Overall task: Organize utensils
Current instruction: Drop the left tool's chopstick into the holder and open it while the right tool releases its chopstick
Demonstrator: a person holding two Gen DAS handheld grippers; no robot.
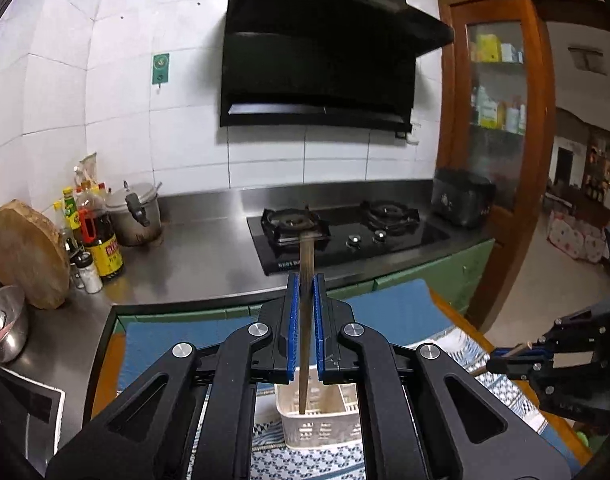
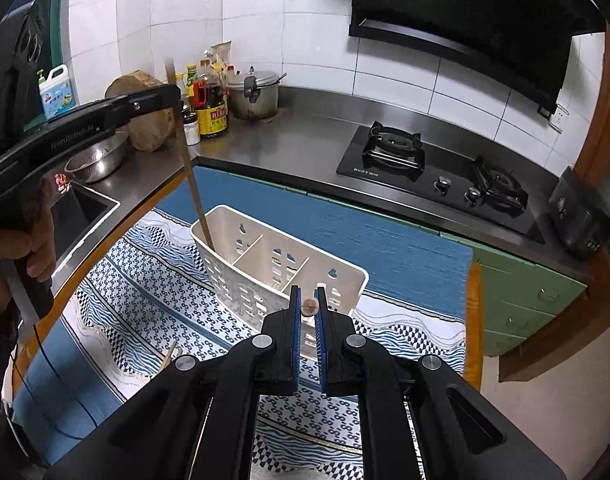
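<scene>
- The white utensil caddy (image 2: 281, 264) stands on a patterned blue-and-white cloth (image 2: 145, 296) on the table, with dividers splitting it into compartments.
- A long brown chopstick (image 2: 189, 168) stands nearly upright, its lower tip down inside the caddy's end compartment at about 10 o'clock from the caddy's middle in the right wrist view.
- The left hand-held gripper (image 1: 306, 292) is clamped on that chopstick partway up its length, blue pads pressed to either side; the stick's top pokes out past the fingertips toward 12 o'clock.
- A hand (image 2: 33, 240) grips the left tool's handle at 9 o'clock in the right wrist view.
- The right hand-held gripper (image 2: 309, 294) is clamped on another chopstick (image 2: 309, 306), seen end-on as a small round brown tip between the pads, held above the caddy's near wall.
- One more stick (image 2: 169, 354) lies on the cloth at about 8 o'clock from the caddy.
- Beyond the cloth, a steel counter (image 2: 305, 128) carries a black gas hob (image 2: 433, 168) at 2 o'clock.
- At 11 o'clock sit sauce bottles (image 2: 213, 100), a lidded pressure cooker (image 2: 255, 94), a round wooden chopping block (image 2: 145, 112) and a steel bowl (image 2: 99, 158).
- A black range hood (image 1: 325, 52) hangs on the white tiled wall above the hob.
</scene>
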